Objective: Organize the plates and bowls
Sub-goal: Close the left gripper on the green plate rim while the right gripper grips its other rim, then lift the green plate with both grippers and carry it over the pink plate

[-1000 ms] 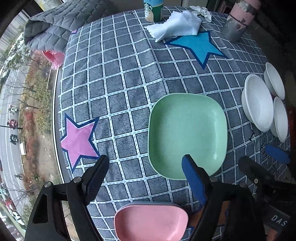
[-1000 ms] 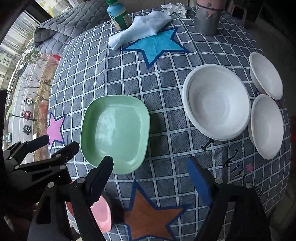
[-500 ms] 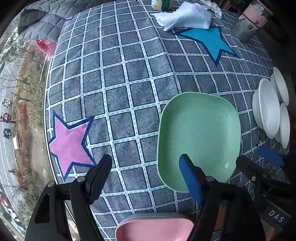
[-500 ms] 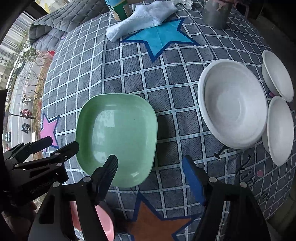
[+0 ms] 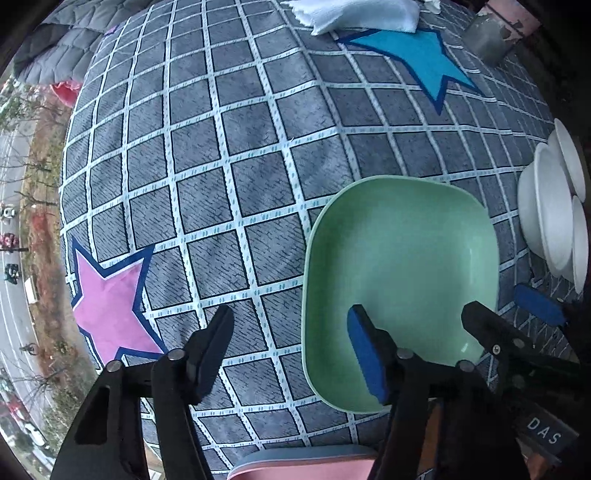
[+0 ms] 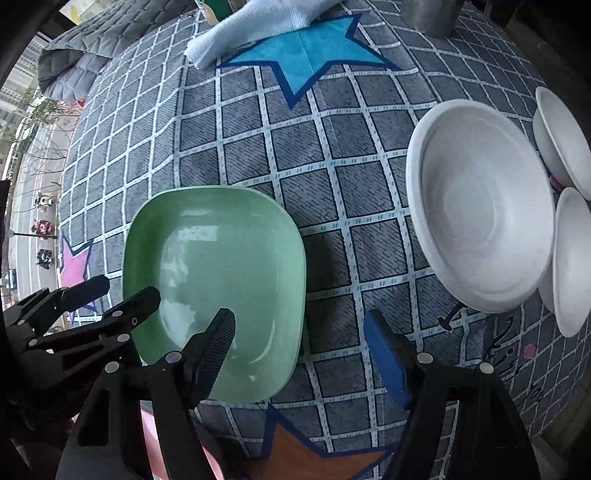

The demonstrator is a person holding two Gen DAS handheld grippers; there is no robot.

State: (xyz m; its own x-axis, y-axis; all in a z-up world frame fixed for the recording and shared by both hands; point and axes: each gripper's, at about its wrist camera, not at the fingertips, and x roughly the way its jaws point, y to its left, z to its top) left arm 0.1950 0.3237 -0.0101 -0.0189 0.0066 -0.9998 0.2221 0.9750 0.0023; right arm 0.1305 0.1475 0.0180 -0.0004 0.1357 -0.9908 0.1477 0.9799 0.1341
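Observation:
A green square plate (image 5: 402, 269) (image 6: 218, 273) lies on the checked tablecloth. My left gripper (image 5: 291, 347) is open and empty, its right finger over the plate's near left edge. My right gripper (image 6: 301, 350) is open and empty, straddling the plate's near right edge. A pink plate (image 5: 303, 467) shows at the bottom, mostly hidden under the grippers. A large white bowl (image 6: 476, 232) and two small white bowls (image 6: 565, 140) (image 6: 570, 258) sit at the right.
A white cloth (image 6: 255, 29) lies on a blue star (image 6: 306, 55) at the back, next to a grey cup (image 5: 487, 33). A grey quilted blanket (image 6: 92, 51) lies at the back left. The table's left edge (image 5: 64, 206) overlooks a street.
Both grippers have moved forward and lower toward the green plate, which now looks larger. The pink plate has slid mostly out of view below. Both stay open.

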